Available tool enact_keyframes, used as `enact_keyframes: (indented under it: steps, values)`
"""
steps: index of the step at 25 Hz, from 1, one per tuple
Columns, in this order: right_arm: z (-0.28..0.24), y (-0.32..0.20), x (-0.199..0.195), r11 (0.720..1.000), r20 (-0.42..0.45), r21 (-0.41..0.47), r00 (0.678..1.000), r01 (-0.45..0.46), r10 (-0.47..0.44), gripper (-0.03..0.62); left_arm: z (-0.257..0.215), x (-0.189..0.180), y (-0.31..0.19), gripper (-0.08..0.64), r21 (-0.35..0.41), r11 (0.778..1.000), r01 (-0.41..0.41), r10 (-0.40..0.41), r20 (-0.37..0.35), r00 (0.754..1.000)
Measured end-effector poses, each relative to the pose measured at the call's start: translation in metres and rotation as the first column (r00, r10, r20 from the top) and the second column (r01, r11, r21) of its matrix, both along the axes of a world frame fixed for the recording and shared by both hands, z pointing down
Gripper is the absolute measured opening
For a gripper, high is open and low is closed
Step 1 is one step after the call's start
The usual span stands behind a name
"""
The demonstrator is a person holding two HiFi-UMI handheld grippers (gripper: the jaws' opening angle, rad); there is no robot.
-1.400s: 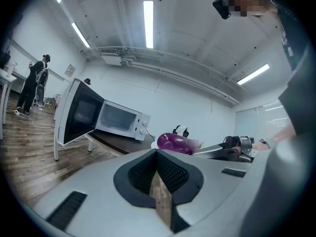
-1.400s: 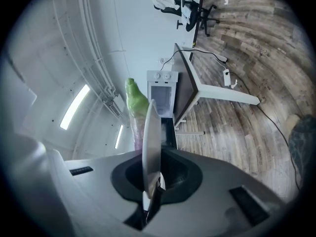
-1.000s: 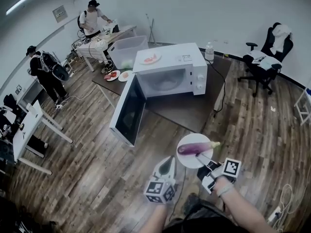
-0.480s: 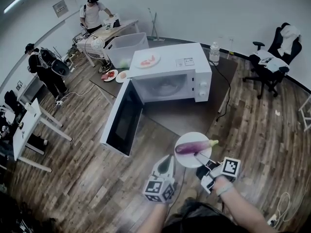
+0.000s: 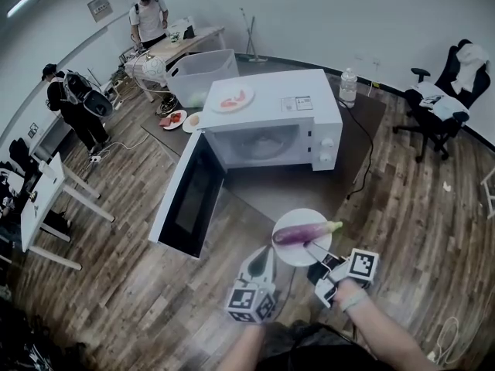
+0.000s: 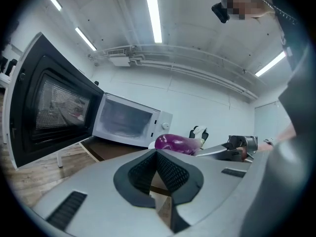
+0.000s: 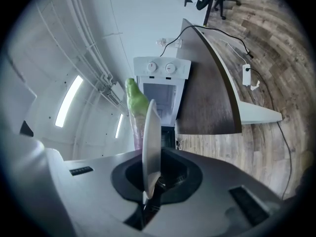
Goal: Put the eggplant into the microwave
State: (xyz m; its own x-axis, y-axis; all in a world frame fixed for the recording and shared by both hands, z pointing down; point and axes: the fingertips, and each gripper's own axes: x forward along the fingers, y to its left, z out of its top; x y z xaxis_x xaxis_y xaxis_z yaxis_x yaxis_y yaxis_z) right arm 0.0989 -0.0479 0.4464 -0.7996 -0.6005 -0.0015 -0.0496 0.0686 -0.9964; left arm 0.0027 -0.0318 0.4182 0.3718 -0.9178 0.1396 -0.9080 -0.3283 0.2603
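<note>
Grey left gripper (image 5: 267,253); checkered marker cube (image 5: 252,303); white wristband (image 5: 356,301).

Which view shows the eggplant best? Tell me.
Head view: the whole eggplant lies on the white plate, with its purple body and green stem visible. The left gripper view shows only its upper side. In the right gripper view it is partly hidden behind the plate's edge.

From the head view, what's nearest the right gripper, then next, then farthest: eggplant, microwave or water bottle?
1. The eggplant, on the plate the right gripper holds.
2. The microwave, ahead on the table, door open.
3. The water bottle, beyond the microwave's right corner.
</note>
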Motion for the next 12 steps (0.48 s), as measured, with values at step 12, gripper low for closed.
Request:
enact_keyframes:
  steps: [12]
  values:
    - [0.01, -0.041, -0.015, 1.0, 0.017, -0.018, 1.0, 0.006, -0.005, 0.009, 0.016, -0.029, -0.032, -0.002, -0.016, 0.999, 0.03, -0.03, 0.011, 0.999]
